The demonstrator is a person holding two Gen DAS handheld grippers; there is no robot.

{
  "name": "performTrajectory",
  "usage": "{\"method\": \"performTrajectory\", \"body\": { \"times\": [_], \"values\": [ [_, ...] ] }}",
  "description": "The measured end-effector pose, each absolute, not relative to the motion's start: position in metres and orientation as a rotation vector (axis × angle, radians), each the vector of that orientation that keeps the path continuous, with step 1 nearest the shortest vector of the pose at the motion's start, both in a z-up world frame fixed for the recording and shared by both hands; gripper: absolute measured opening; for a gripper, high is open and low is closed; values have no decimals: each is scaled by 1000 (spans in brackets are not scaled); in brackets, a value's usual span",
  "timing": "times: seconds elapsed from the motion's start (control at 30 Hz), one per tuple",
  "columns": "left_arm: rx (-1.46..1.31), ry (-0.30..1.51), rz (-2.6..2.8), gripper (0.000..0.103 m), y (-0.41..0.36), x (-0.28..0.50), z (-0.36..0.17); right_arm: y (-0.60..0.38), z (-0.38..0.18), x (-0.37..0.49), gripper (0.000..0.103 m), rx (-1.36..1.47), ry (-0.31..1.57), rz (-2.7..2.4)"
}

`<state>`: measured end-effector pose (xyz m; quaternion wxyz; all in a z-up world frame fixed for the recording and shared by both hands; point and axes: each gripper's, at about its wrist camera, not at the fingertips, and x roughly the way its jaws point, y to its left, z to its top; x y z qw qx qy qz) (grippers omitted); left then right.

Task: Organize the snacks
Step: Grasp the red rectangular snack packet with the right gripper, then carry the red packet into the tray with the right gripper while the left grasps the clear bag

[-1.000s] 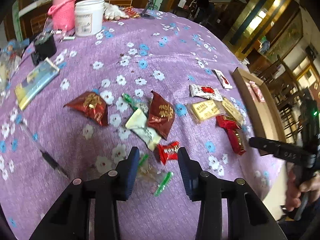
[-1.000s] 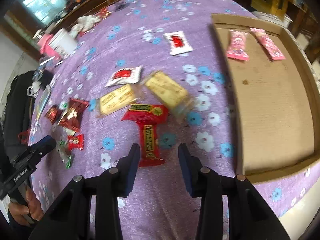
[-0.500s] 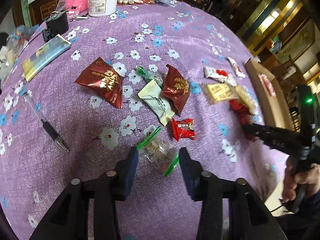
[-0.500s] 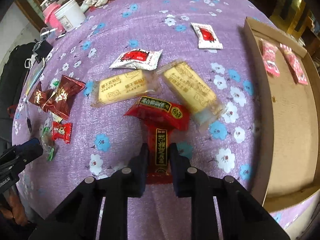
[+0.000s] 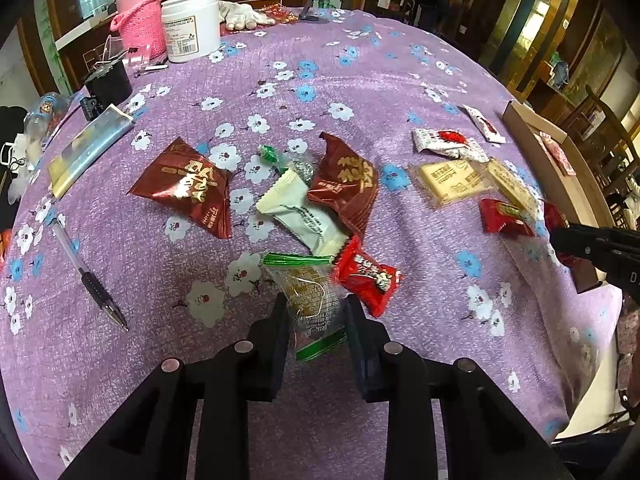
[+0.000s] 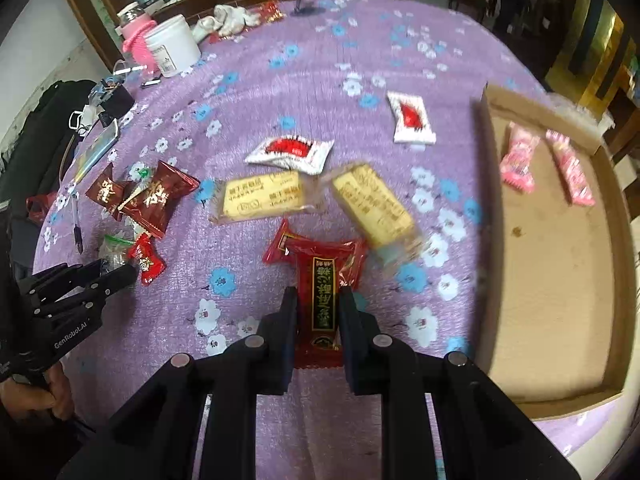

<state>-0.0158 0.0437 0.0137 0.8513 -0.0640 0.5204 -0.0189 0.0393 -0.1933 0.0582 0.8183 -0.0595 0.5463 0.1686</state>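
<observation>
Snack packets lie scattered on a purple flowered tablecloth [image 5: 360,80]. My left gripper [image 5: 316,312] is shut on a clear packet with green ends [image 5: 308,296], beside a small red candy [image 5: 366,276]. My right gripper [image 6: 318,312] is shut on a long dark-red packet [image 6: 323,292] and holds it lifted, over a second red packet [image 6: 280,245]. Two yellow biscuit packs [image 6: 262,196] [image 6: 374,204], two white-and-red sachets [image 6: 290,152] [image 6: 412,118] and dark-red bags [image 5: 186,188] [image 5: 346,184] lie around. A cardboard tray [image 6: 560,280] at the right holds two pink packets [image 6: 518,160].
A white tub [image 5: 192,26], a pink knitted holder [image 5: 140,24], a black clip [image 5: 108,84] and gloves [image 5: 240,16] stand at the far edge. A pen [image 5: 92,280] and a flat yellow-blue pack [image 5: 88,148] lie at the left. The table's edge is near on the right.
My left gripper has closed on the clear green-ended packet. My right gripper has lifted the long dark-red packet and swung to face more toward the tray.
</observation>
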Motion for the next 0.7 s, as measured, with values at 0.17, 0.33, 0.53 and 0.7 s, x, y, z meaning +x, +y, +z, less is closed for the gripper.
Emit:
{"method": "performTrajectory", "body": {
  "times": [0.17,0.33,0.53,0.7],
  "values": [
    [-125,1055,-62,28,34,-19,30,-189,71,34,18,-187,1100,345],
    [-111,1020,-82,28,24,-20,48,-189,82,27,18,-229,1046,345],
    [-97,988,-117,28,5,-16,67,-197,93,23,18,-248,1010,338],
    [-81,972,-153,28,-14,-11,78,-215,99,20,18,-233,996,313]
  ]
}}
